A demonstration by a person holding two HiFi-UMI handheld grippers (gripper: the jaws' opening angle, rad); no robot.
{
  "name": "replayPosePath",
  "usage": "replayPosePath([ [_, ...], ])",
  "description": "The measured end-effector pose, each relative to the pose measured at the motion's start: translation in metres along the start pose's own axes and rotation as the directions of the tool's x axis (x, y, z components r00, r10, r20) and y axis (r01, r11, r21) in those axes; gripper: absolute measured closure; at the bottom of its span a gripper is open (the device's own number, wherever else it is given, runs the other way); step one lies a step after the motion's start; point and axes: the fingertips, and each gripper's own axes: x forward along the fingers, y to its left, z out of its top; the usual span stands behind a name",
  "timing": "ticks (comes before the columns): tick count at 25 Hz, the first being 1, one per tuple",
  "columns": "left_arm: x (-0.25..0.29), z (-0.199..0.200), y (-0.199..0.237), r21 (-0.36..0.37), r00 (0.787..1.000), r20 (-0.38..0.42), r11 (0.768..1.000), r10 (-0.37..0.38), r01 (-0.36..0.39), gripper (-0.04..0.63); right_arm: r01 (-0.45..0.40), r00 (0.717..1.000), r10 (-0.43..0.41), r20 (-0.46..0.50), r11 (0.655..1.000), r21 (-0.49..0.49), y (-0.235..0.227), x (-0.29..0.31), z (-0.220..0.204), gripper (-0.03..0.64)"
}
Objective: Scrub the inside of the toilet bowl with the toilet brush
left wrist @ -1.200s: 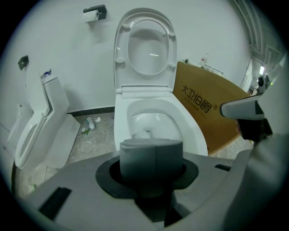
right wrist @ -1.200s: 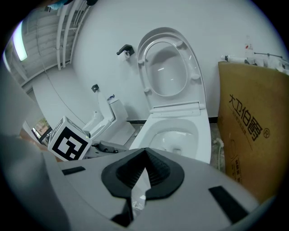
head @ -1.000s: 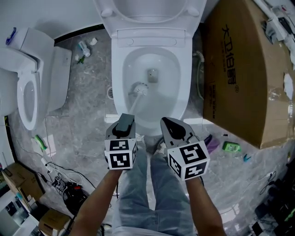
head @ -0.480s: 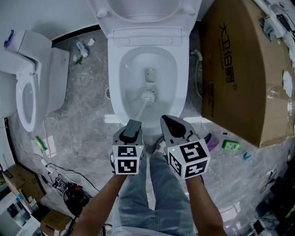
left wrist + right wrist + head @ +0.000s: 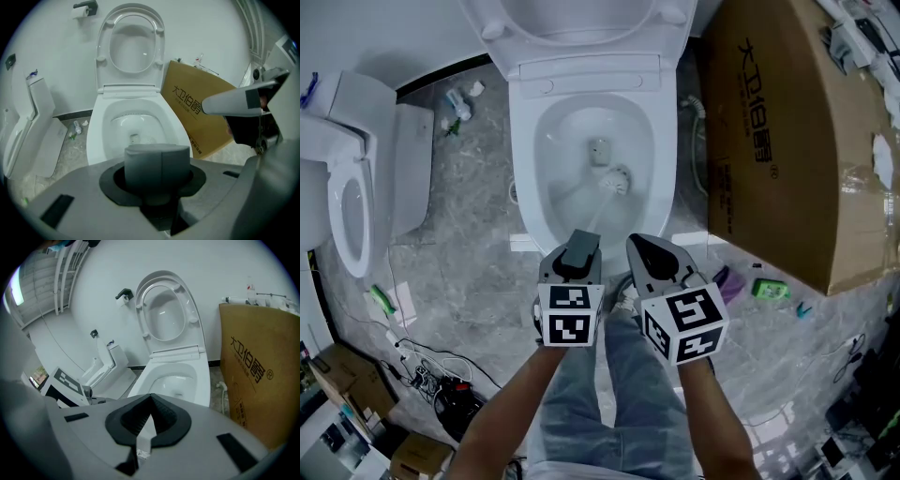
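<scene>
The white toilet bowl [image 5: 525, 169] stands open with its seat and lid [image 5: 572, 19] raised. Inside the bowl, right of the drain, lies the white head of the toilet brush [image 5: 617, 178]. Its thin shaft runs back toward me to a grey handle [image 5: 157, 161]. My left gripper [image 5: 581, 247] is shut on that handle at the bowl's front rim. My right gripper [image 5: 643, 251] hangs just right of it, shut on nothing. In the right gripper view the gripper [image 5: 149, 420] shows its pads pressed together, with the bowl [image 5: 176, 380] beyond them.
A big cardboard box [image 5: 787, 141] leans close on the toilet's right. A second toilet [image 5: 352, 187] lies at the left. Cables [image 5: 422, 375], a small bottle [image 5: 455, 103] and a green item [image 5: 766, 289] lie on the grey tiled floor. The person's legs [image 5: 600, 394] are below the grippers.
The brush head has swept from the left side of the bowl to the right side. My left gripper moved rightward, closer to the right gripper, which stayed put.
</scene>
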Motion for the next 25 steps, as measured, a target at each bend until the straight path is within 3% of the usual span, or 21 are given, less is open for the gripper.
replayPosePath([
  [12,0.027,0.041,0.016,0.039,0.999,0.032,0.999,0.003,-0.004,0.437,0.024,1.0,-0.024,-0.014,1.0,0.018,-0.006,0.005,-0.009,0.62],
  [25,0.053,0.014,0.045,0.046,0.998,-0.056,0.998,0.033,-0.03,0.437,0.016,1.0,-0.016,-0.009,0.999,0.032,0.006,0.024,0.0,0.62],
])
